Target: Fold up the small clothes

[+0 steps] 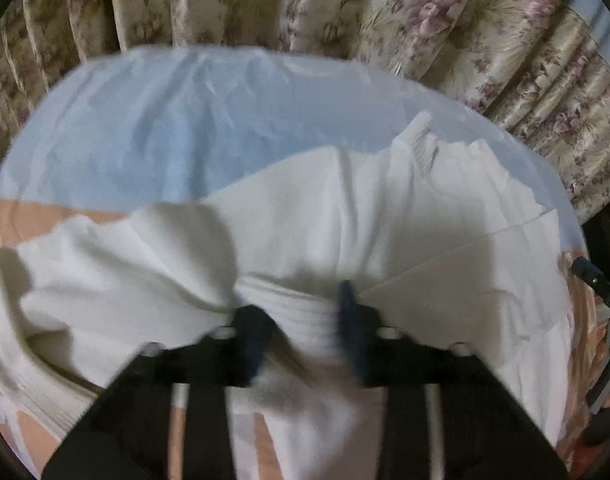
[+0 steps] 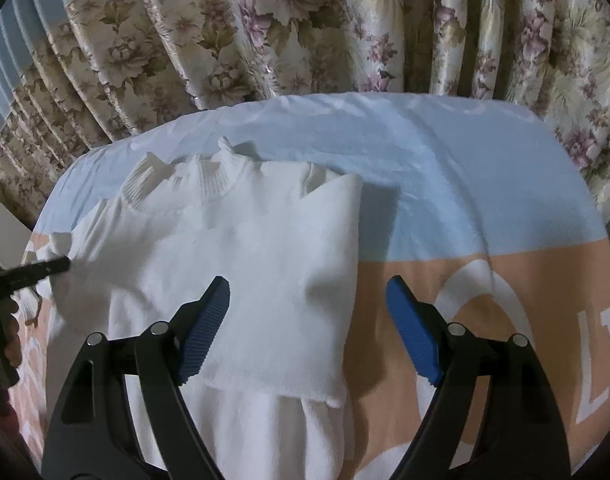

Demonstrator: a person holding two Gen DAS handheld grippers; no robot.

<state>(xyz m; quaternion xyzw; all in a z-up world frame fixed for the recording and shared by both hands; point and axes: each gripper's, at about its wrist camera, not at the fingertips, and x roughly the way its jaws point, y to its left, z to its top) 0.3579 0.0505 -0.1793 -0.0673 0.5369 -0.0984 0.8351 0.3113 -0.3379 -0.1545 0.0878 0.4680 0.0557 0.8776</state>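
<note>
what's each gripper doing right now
Left gripper: closed on the white sweater's ribbed edge.
Right gripper: open, holding nothing.

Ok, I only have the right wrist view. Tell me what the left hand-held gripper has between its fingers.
Observer: A ribbed band of the white knit sweater lies between the fingers of the left hand-held gripper.
Operator: Confirm it is clamped.
Observer: Cannot confirm. The left wrist view is blurred there, though folds gather toward one finger.
Operator: Report the cloth to the left of that gripper.
Observer: There the sweater bulges into a raised puff rather than lying flat.
</note>
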